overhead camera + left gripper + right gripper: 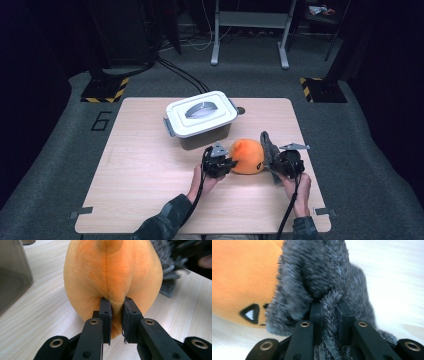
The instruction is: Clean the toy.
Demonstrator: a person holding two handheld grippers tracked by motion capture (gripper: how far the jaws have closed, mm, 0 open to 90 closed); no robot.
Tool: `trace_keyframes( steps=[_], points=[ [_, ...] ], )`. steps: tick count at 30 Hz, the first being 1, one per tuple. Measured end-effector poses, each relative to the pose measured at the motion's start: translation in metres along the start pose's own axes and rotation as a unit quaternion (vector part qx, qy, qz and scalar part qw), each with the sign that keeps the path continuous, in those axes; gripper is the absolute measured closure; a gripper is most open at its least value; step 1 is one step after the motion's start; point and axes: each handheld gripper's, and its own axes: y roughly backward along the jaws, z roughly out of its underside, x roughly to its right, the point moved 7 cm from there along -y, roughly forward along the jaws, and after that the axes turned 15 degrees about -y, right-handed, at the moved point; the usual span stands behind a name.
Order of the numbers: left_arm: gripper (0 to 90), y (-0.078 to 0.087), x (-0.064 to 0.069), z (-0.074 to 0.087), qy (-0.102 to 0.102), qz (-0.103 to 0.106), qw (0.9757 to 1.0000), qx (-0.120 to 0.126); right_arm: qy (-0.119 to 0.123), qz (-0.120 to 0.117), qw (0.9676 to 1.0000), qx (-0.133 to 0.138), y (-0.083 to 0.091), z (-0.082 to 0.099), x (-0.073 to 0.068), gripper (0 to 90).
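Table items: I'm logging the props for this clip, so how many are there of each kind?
Plush toys: 1 orange plush
Fuzzy grey pieces: 1 grey fuzzy piece
Lidded boxes: 1 lidded box
Grippers: 2, left gripper, right gripper
Total: 5

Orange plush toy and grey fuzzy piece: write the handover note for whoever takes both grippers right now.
Left gripper: shut on a fold of the orange plush toy, near the table's middle.
Right gripper: shut on the grey fuzzy piece, which lies against the toy's right side.
White-lidded box: behind the toy, lid on.
Done: both soft things gripped.
Left: probably fit the grey piece onto the toy or pack both away; the box would need opening first.
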Motion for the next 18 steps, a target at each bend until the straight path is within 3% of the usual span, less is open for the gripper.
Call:
trace_keyframes(
  steps=[4, 9, 12, 14, 18],
  points=[
    [79.6, 0.001, 0.000, 0.001, 0.000, 0.001, 1.0000, 0.000, 0.020, -0.016, 0.9990, 0.035, 0.024, -0.012, -0.011, 78.0],
    [79.6, 0.001, 0.000, 0.000, -0.001, 0.001, 1.0000, 0.000, 0.057, -0.051, 0.9948, 0.067, 0.046, -0.025, -0.048, 78.1],
    [79.6, 0.000, -0.001, -0.001, -0.001, 0.000, 1.0000, 0.001, 0.081, -0.048, 0.9943, 0.050, 0.038, -0.024, -0.061, 78.1],
    [78.9, 0.000, -0.001, -0.002, 0.000, 0.000, 1.0000, 0.001, 0.085, -0.037, 0.9951, 0.035, 0.026, -0.020, -0.061, 78.1],
    [70.5, 0.001, 0.000, -0.002, -0.002, 0.001, 1.0000, 0.005, 0.070, -0.043, 0.9962, 0.030, 0.019, -0.017, -0.056, 78.3]
  ],
)
